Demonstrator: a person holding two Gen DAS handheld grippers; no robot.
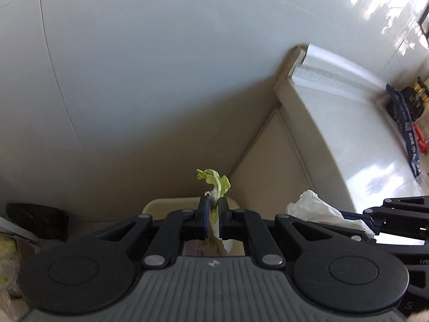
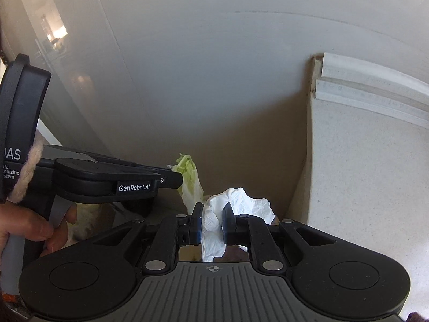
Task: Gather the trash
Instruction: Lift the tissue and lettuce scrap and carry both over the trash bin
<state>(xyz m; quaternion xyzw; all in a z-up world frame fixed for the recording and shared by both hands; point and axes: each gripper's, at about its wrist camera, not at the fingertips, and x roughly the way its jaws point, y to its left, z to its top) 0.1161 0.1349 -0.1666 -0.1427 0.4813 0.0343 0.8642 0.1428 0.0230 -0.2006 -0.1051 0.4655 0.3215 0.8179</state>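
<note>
My left gripper [image 1: 213,209] is shut on a green lettuce leaf [image 1: 215,181] that sticks up past the fingertips; the leaf also shows in the right wrist view [image 2: 189,181]. My right gripper [image 2: 212,218] is shut on a crumpled white paper tissue [image 2: 238,201], which also shows in the left wrist view [image 1: 319,209]. The left gripper [image 2: 171,177] reaches in from the left of the right wrist view, close beside the tissue. A beige bin rim [image 1: 166,204] lies just below the left fingertips.
A grey wall [image 1: 161,67] fills the upper views. A white counter [image 1: 356,134] with a raised edge runs along the right, with dark bags [image 1: 402,112] on it. A black object [image 1: 37,221] lies at lower left. Tan floor [image 1: 268,161] lies between.
</note>
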